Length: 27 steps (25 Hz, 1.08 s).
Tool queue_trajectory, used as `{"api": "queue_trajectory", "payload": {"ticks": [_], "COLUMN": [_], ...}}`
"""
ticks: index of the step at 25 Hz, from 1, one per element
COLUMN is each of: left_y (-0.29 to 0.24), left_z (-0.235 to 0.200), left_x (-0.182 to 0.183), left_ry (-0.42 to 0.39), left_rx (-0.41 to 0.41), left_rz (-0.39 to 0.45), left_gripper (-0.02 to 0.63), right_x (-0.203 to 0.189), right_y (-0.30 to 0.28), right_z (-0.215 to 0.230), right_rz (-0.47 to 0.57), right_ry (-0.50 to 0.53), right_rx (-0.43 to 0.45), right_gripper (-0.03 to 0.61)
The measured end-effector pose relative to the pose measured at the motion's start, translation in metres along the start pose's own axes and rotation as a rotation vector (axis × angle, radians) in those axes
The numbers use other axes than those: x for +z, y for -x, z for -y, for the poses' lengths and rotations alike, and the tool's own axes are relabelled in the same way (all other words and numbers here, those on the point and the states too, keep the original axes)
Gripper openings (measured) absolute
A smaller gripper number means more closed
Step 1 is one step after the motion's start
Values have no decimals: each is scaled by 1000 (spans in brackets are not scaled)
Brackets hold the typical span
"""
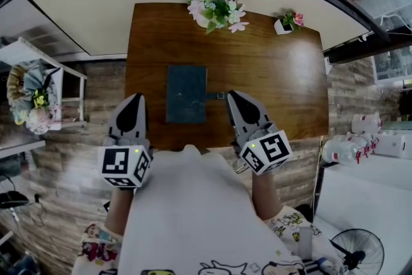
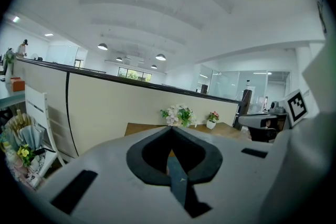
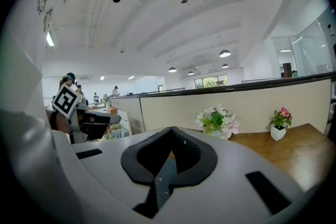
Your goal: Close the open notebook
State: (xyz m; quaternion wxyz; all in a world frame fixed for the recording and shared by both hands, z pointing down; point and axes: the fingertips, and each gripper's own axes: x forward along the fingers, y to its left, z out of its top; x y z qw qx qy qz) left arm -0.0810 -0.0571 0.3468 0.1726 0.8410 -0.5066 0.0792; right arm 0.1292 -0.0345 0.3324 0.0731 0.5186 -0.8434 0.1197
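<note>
A dark teal notebook (image 1: 187, 93) is seen lying flat on the brown wooden table (image 1: 277, 80), near the middle of the near edge. Its long axis runs from the near edge toward the far edge. One matte, rectangular cover face is shown, and a small strap tab (image 1: 217, 95) projects from the right long side. The left gripper (image 1: 136, 98) and the right gripper (image 1: 232, 95) are held over the near edge, one on either side of the notebook. Each has its jaws pressed together on nothing. A flower bouquet (image 1: 215, 6) and a small white pot (image 1: 282, 26) are set along the far edge.
</note>
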Motion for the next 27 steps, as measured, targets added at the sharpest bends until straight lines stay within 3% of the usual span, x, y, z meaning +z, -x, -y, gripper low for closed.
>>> {"api": "queue_trajectory", "payload": {"ticks": [27], "left_y": [-3], "left_z": [-7], "left_x": [-6], "left_ry": [14], "left_rx": [4], "left_rz": [-20], "left_gripper": [2], "right_x": [-6], "right_y": [-8], "right_z": [-4], "right_rz": [-17], "right_ry": [-8], "right_rx": [9], "right_gripper": [-2]}}
